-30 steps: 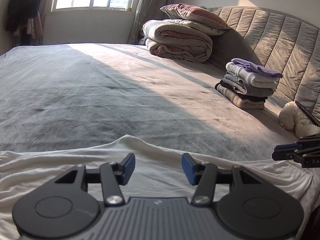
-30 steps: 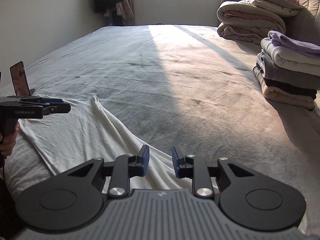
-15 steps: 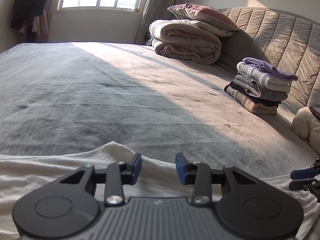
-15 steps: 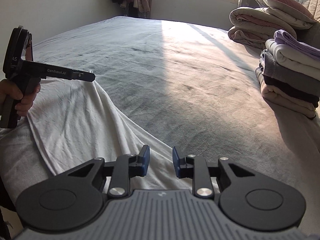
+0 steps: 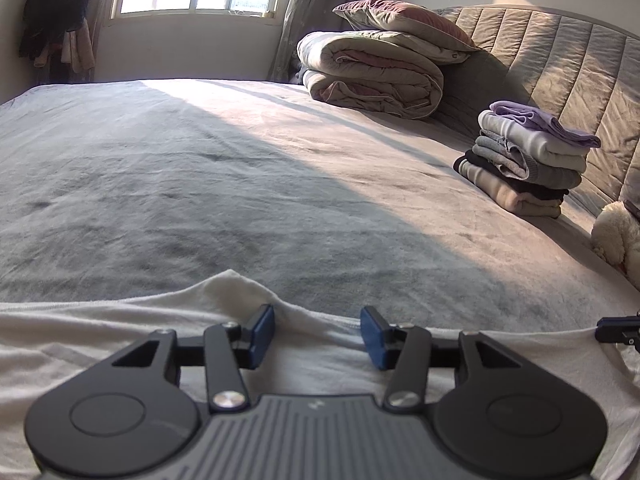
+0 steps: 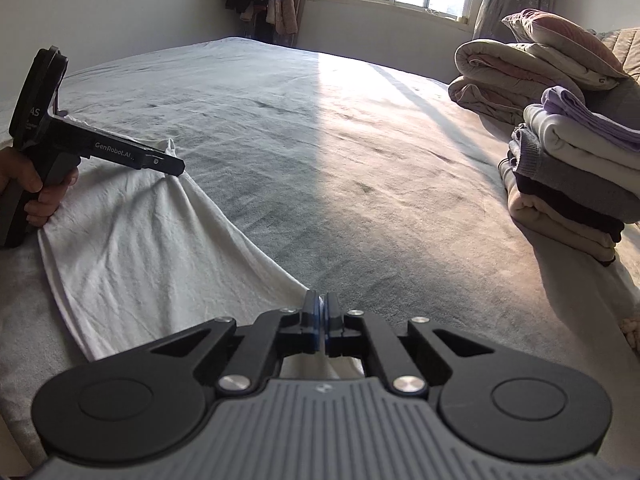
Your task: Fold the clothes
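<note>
A white garment (image 5: 120, 332) lies spread along the near edge of the grey bed (image 5: 200, 184). My left gripper (image 5: 319, 334) sits low over its far hem. Its jaws are opening, and a raised fold of the cloth lies between the blue pads (image 5: 264, 332) without being pressed. My right gripper (image 6: 320, 320) is shut on the garment's near corner (image 6: 140, 240), with a sliver of white cloth between its pads. In the right wrist view the left gripper (image 6: 176, 167) rests at the cloth's far corner, gripped by a hand (image 6: 44, 200). The right gripper's tip (image 5: 612, 329) shows at the left wrist view's right edge.
A stack of folded clothes (image 5: 528, 168) stands against the padded headboard (image 5: 560, 72), also seen as the stack (image 6: 576, 168) on the right. A rolled duvet with a pillow (image 5: 372, 76) lies behind it. A white plush toy (image 5: 616, 240) sits at the right. The grey bed cover stretches to the window.
Both grippers came down to the white garment. The right jaws closed on its edge. The left jaws narrowed, then widened again around a fold of the hem.
</note>
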`<state>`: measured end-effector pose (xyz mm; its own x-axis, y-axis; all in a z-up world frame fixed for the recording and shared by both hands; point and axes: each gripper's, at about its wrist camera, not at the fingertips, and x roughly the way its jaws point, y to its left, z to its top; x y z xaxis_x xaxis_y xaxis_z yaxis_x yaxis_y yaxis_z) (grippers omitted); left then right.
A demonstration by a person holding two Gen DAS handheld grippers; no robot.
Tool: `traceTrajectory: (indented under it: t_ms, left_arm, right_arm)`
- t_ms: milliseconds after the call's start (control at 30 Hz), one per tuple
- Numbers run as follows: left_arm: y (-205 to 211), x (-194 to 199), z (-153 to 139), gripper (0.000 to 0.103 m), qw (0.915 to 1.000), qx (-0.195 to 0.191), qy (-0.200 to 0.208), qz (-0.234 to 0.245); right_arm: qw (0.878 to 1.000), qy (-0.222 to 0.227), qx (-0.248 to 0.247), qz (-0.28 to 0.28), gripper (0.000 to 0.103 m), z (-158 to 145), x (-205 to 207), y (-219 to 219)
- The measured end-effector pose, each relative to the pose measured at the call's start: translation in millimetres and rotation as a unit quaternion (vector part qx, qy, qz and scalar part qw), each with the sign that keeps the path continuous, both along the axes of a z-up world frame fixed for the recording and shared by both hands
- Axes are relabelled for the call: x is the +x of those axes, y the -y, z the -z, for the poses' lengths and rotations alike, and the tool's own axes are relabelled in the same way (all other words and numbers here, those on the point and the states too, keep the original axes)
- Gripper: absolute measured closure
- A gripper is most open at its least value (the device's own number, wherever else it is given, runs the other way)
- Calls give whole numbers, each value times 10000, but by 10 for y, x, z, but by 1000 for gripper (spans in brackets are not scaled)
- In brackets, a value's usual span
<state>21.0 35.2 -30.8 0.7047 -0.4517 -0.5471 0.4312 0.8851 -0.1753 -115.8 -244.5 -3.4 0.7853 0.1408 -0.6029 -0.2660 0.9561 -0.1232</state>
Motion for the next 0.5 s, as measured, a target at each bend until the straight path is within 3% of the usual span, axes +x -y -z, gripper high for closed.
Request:
traceTrajectory:
  t_ms: [267, 333, 500]
  left_arm:
    - [88, -36, -10, 42, 9996, 251, 83, 89]
    - [125, -61, -26, 42, 9991, 380, 150, 79]
    - [191, -153, -119, 43, 9987, 405, 145, 262]
  right_arm:
    - [9995, -223, -195, 144, 98, 164, 99, -73]
    - [9995, -222, -53, 218, 88, 118, 81, -31]
    - [9967, -195, 532, 582, 82, -43, -72, 288]
